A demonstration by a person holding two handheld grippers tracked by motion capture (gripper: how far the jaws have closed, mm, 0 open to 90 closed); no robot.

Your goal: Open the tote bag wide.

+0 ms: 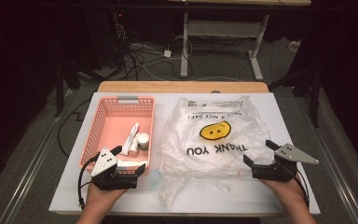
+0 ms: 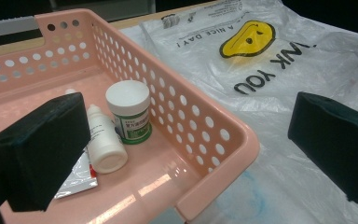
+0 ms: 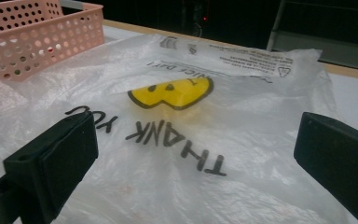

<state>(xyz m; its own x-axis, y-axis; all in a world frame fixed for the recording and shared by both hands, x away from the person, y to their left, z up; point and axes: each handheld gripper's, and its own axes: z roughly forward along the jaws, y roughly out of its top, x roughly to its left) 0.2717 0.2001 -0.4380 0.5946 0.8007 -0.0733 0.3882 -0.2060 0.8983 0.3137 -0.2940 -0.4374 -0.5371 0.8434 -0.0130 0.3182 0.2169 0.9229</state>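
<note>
A pink perforated basket (image 1: pixel 103 122) (image 2: pixel 223 144) (image 3: pixel 42 32) lies on the left of the table. Inside it are a white-capped jar with a green label (image 1: pixel 143 140) (image 2: pixel 130 111), a small white bottle (image 1: pixel 133 147) (image 2: pixel 103 139) and a flat tube (image 1: pixel 133 131) (image 2: pixel 77 179). To the right, a clear plastic bag (image 1: pixel 214 140) (image 2: pixel 279 60) (image 3: pixel 177 112) printed with a yellow smiley and "THANK YOU" lies flat. My left gripper (image 1: pixel 130 161) (image 2: pixel 182 149) hovers open at the basket's near right corner. At the bag's near right edge my right gripper (image 1: pixel 257 153) (image 3: pixel 196 158) is open and empty.
The white table surface (image 1: pixel 289 112) has bare room at its right and front edges. Beyond the wooden far edge (image 1: pixel 182 86) are a dark floor, cables (image 1: pixel 135 56) and a table frame (image 1: pixel 185 42). A faint bluish thing (image 1: pixel 154 176) shows through the bag beside the basket.
</note>
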